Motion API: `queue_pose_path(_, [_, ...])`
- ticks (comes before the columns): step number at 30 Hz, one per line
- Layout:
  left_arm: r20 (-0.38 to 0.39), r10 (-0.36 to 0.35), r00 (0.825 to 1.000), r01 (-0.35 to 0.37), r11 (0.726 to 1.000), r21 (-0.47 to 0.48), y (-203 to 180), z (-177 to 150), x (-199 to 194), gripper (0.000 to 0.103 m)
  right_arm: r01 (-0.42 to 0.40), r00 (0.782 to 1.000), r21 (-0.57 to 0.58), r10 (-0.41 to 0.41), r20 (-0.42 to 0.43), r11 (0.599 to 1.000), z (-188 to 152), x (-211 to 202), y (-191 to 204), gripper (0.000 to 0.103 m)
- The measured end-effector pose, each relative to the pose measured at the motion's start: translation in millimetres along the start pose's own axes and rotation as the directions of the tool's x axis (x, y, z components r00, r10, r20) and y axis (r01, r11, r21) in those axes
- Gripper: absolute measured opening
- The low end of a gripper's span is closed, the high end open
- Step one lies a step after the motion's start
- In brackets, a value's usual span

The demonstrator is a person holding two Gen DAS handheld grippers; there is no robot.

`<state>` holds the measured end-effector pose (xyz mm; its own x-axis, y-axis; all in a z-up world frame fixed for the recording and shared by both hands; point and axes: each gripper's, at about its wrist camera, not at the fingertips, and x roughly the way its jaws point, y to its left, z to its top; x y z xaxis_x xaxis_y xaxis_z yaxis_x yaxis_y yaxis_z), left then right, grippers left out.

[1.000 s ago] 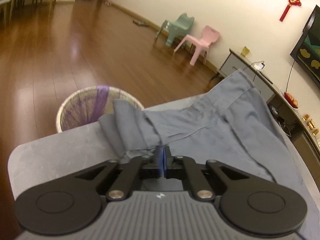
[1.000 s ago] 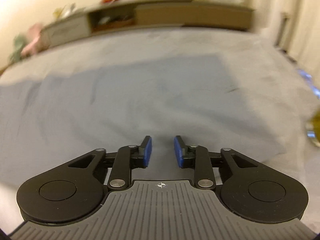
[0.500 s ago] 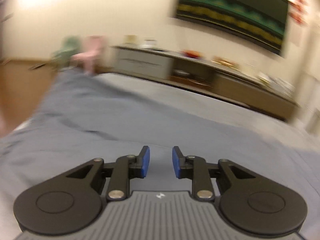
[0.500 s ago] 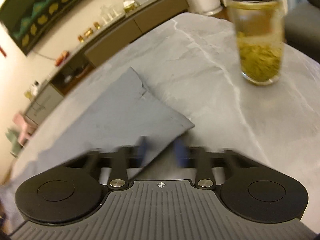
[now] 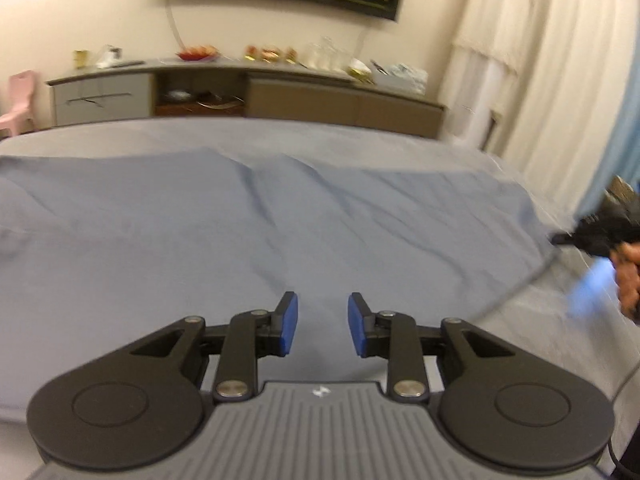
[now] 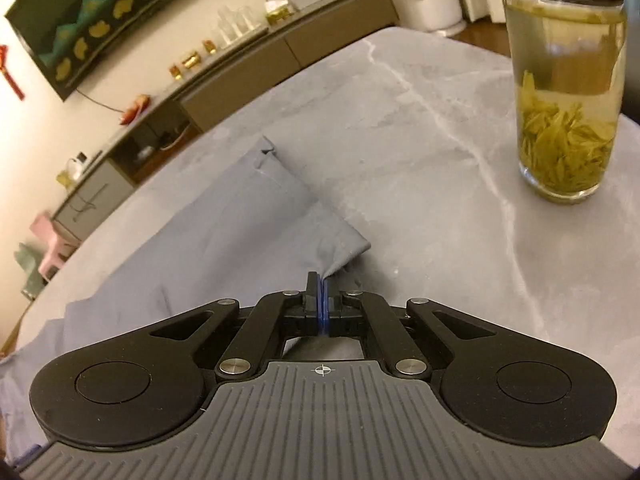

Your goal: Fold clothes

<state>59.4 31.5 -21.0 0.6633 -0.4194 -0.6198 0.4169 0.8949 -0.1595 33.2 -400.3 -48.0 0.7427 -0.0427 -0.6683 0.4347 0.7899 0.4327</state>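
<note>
A blue-grey garment (image 5: 240, 232) lies spread flat across the grey table. My left gripper (image 5: 319, 322) is open and empty, low over the garment's near part. In the right wrist view the garment (image 6: 224, 240) narrows to a hemmed end, and my right gripper (image 6: 322, 298) is shut on the near corner of that end, down at the table top. The right gripper also shows in the left wrist view (image 5: 592, 236) at the garment's far right edge, blurred.
A glass bottle of green tea (image 6: 564, 92) stands on the grey marble table (image 6: 440, 152) to the right of my right gripper. A long low sideboard (image 5: 248, 92) runs along the wall beyond the table. Curtains (image 5: 540, 60) hang at the right.
My left gripper let go of the garment, opened and swung from the waistband end to face across the table. My right gripper moved to the garment's corner and shut on it.
</note>
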Motion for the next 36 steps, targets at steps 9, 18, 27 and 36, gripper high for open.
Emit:
queue_pose_path(9, [-0.05,-0.052,0.997,0.059,0.987,0.147,-57.8,-8.0,35.3,0.058,-0.011,0.999,-0.089,0.014,0.031,0.996,17.0,12.3,17.0,0.004])
queue_pose_path(18, [-0.053,0.111,0.992,-0.105,0.989,0.108,-42.9,6.4,74.2,0.058,-0.028,1.0,-0.228,0.026,-0.012,0.973,19.8,30.0,16.9,0.008])
queue_pose_path(27, [-0.163,0.31,0.937,-0.327,0.941,-0.09,47.3,44.5,76.2,0.058,-0.042,0.975,-0.518,-0.077,-0.207,0.854,-21.0,-24.2,31.7,0.011])
queue_pose_path(36, [-0.2,0.103,0.974,-0.126,0.987,-0.104,8.7,73.2,97.6,0.056,-0.125,0.991,-0.373,0.1,-0.086,0.919,5.0,-29.0,19.2,0.02])
